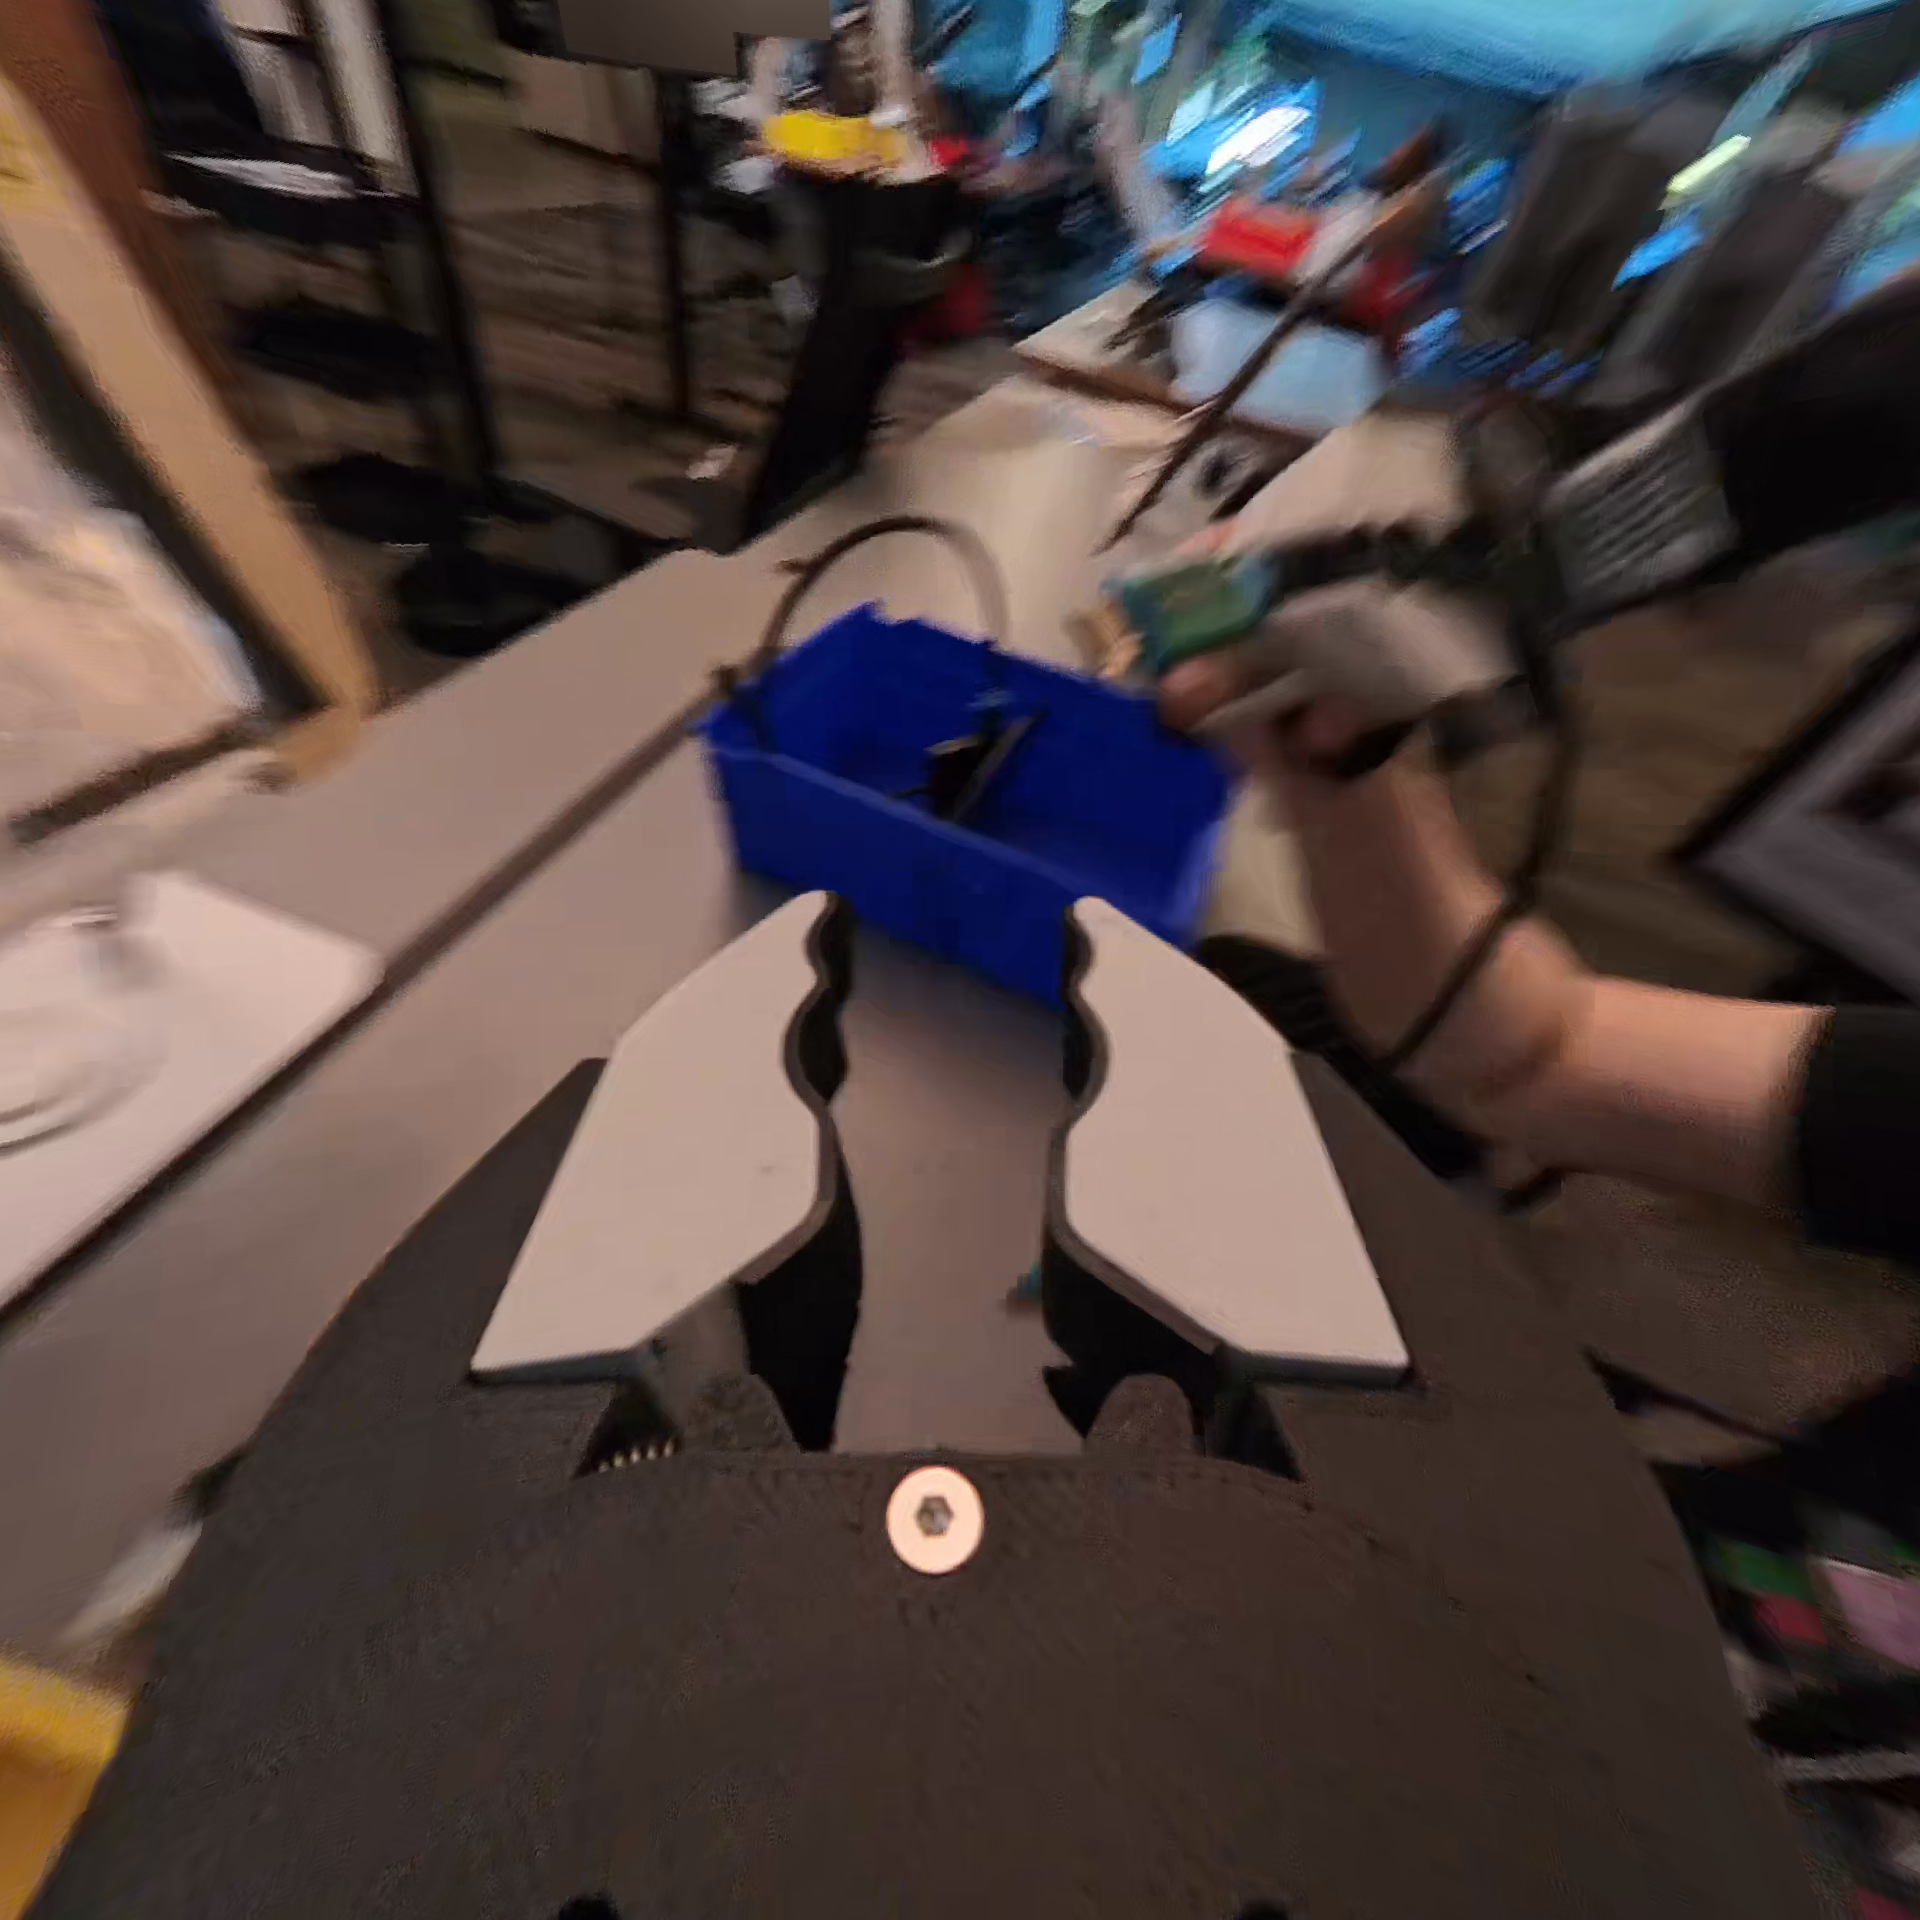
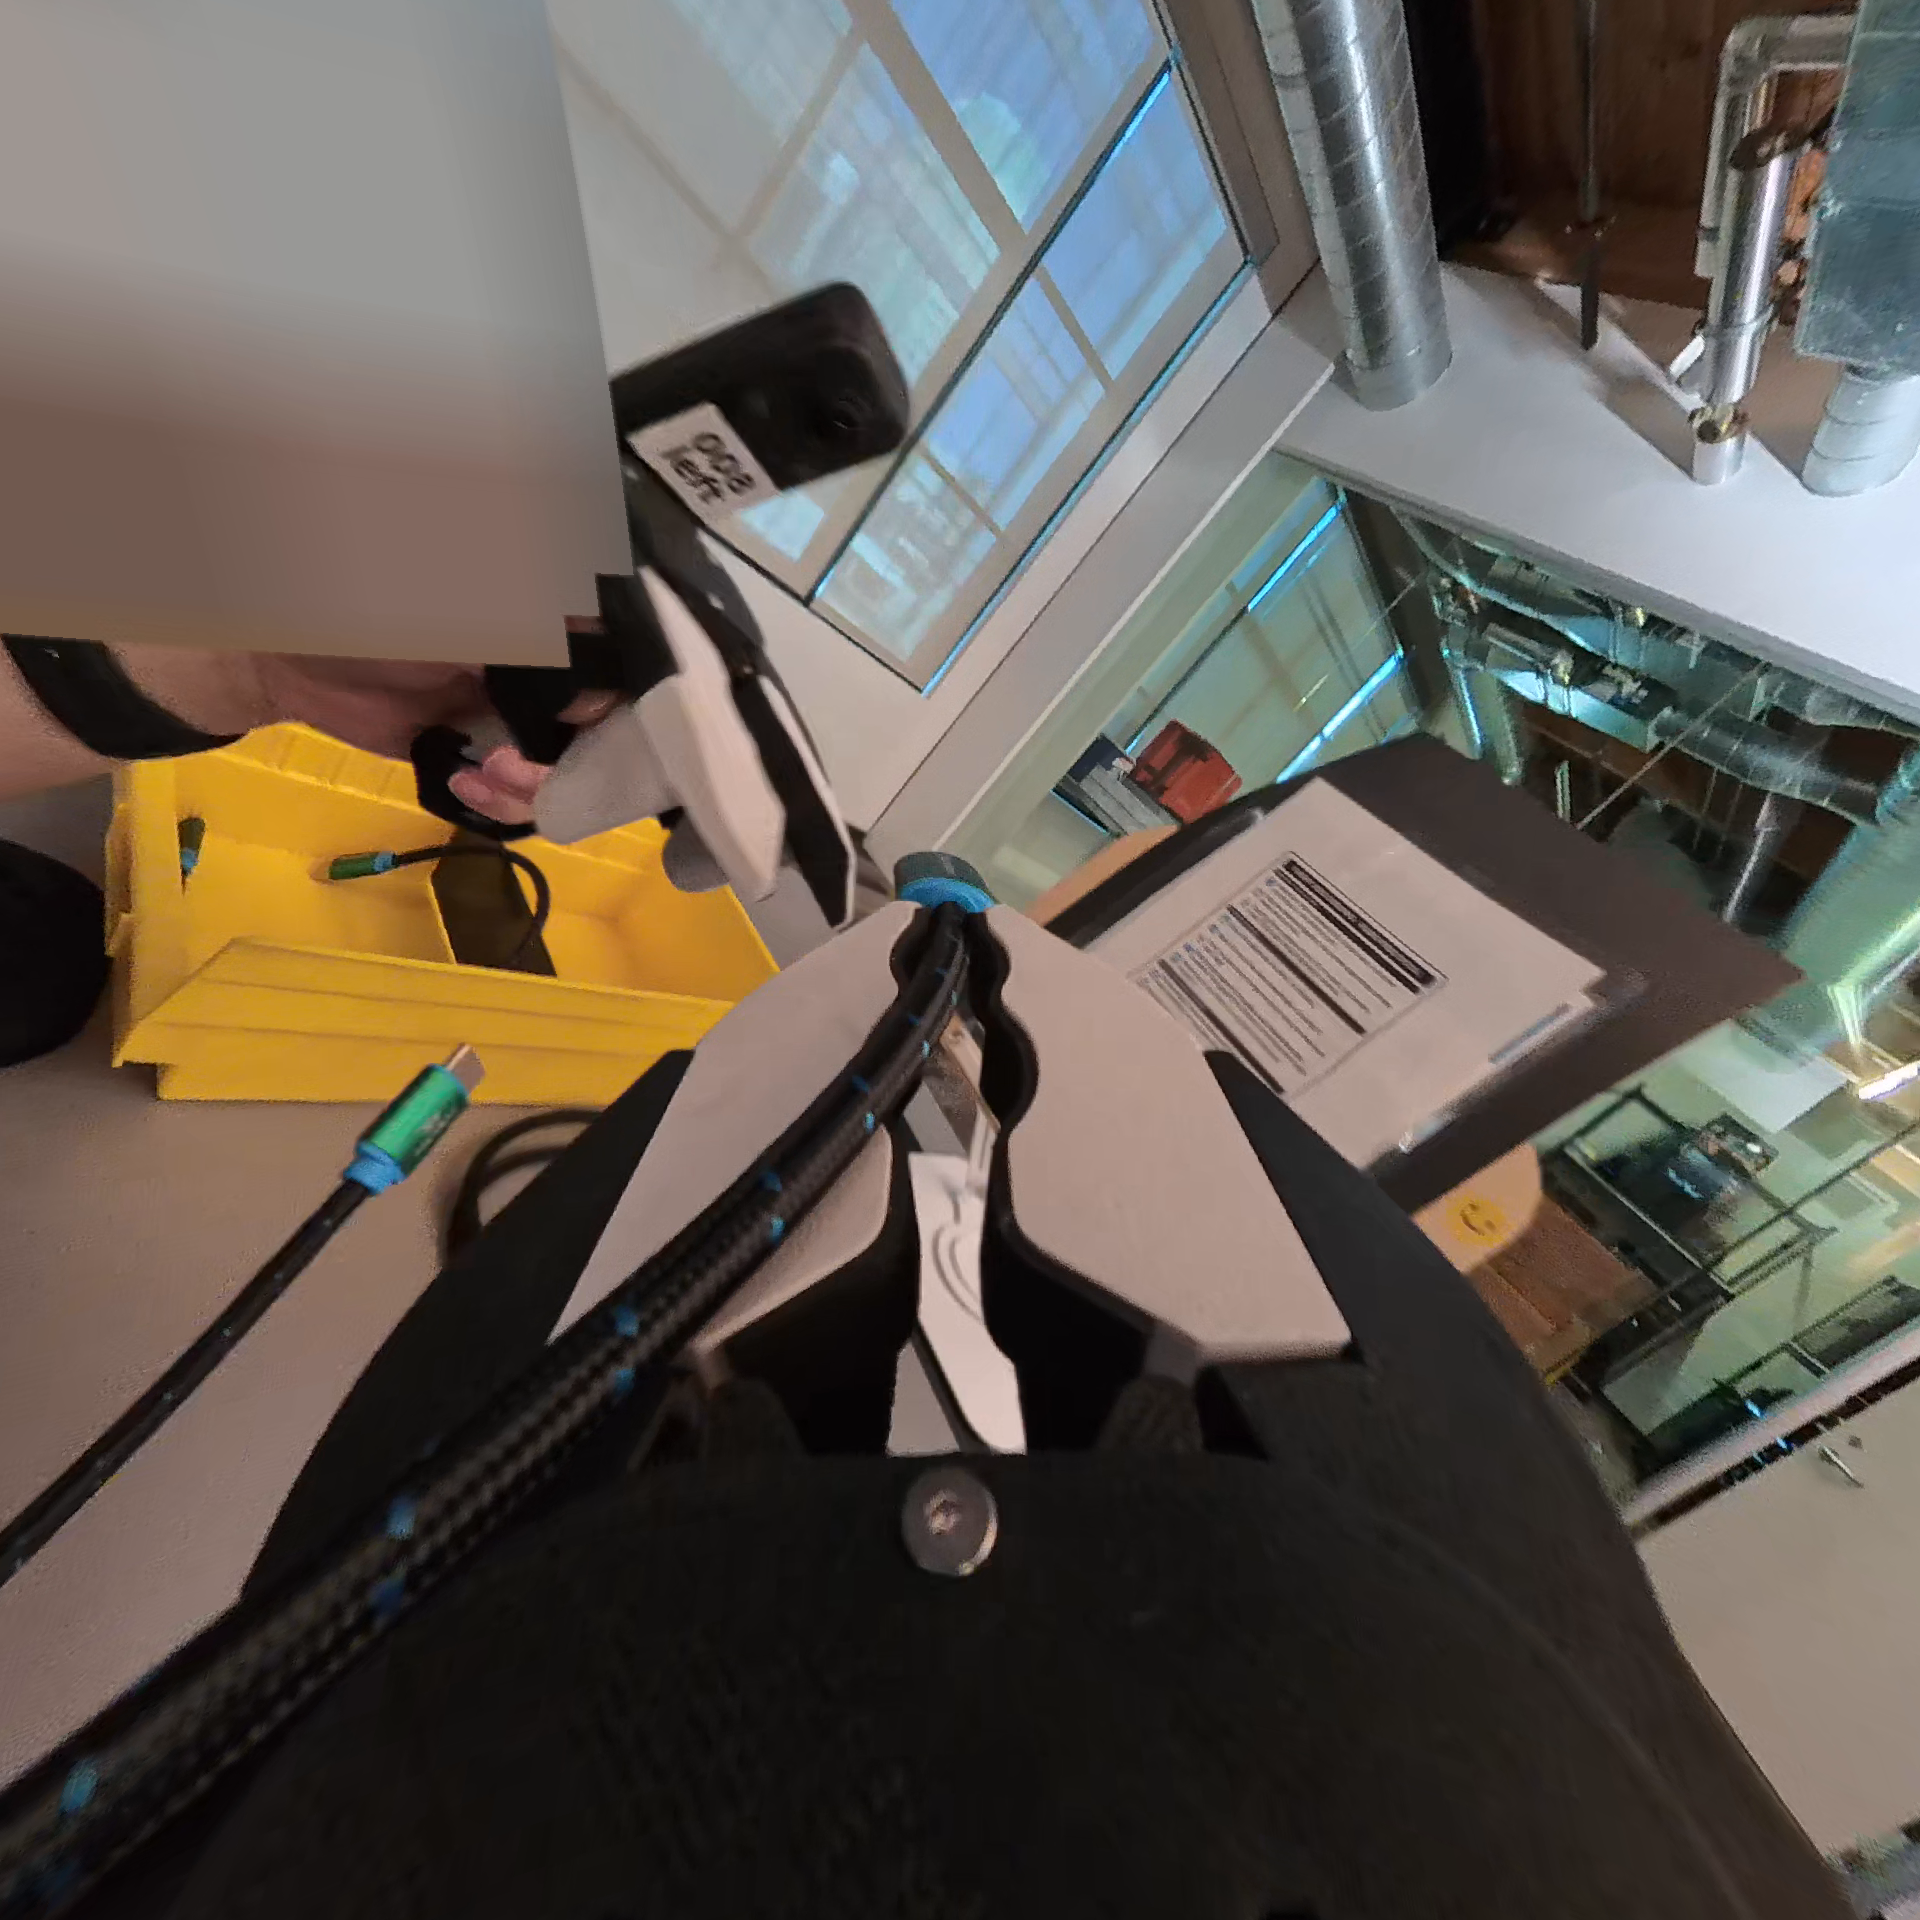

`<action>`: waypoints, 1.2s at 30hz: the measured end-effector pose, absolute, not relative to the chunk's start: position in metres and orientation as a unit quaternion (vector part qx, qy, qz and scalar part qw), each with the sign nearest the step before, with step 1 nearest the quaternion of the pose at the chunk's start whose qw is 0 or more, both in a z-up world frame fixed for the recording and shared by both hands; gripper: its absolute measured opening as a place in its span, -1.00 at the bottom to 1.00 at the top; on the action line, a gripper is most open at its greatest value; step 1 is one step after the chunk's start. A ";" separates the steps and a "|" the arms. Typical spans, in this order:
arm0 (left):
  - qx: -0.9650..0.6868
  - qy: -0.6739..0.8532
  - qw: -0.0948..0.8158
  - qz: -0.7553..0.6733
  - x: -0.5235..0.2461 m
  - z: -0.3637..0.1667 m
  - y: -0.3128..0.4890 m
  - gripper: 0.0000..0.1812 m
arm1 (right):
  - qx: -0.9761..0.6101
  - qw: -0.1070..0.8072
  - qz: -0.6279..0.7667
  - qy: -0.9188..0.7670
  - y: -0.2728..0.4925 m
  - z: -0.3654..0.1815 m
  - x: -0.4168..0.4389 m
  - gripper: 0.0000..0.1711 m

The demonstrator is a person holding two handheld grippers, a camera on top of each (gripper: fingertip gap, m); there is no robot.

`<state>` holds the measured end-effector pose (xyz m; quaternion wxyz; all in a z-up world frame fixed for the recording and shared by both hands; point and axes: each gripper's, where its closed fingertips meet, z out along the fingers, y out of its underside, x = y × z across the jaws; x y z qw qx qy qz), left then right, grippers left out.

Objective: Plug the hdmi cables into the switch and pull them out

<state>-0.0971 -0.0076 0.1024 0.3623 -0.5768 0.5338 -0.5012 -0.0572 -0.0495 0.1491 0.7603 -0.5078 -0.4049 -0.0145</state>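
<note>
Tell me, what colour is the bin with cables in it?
Yellow bin, clearest in the right wrist view.

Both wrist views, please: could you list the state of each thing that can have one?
left gripper: open, holding nothing.
right gripper: shut on the braided cable.
braided cable: clamped between the fingers, unplugged.
second cable: green plug free, lying on the table.
blue bin: upright on the table, black parts inside.
yellow bin: upright, cables inside.
</note>
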 end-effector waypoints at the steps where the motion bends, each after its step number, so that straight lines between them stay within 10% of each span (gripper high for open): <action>1: -0.593 0.542 0.394 -0.447 -0.098 0.093 0.002 -0.41 | -0.517 0.754 -0.017 -0.404 -0.053 0.153 -0.047 -0.92; 15: -0.600 0.702 0.381 -0.050 -0.083 -0.044 0.028 0.02 | -0.479 0.784 -0.081 -0.387 -0.131 0.205 0.018 -0.92; 36: -0.256 0.865 0.350 0.252 -0.085 -0.133 0.048 -0.25 | -0.401 0.855 -0.084 -0.319 -0.197 0.241 0.074 -0.92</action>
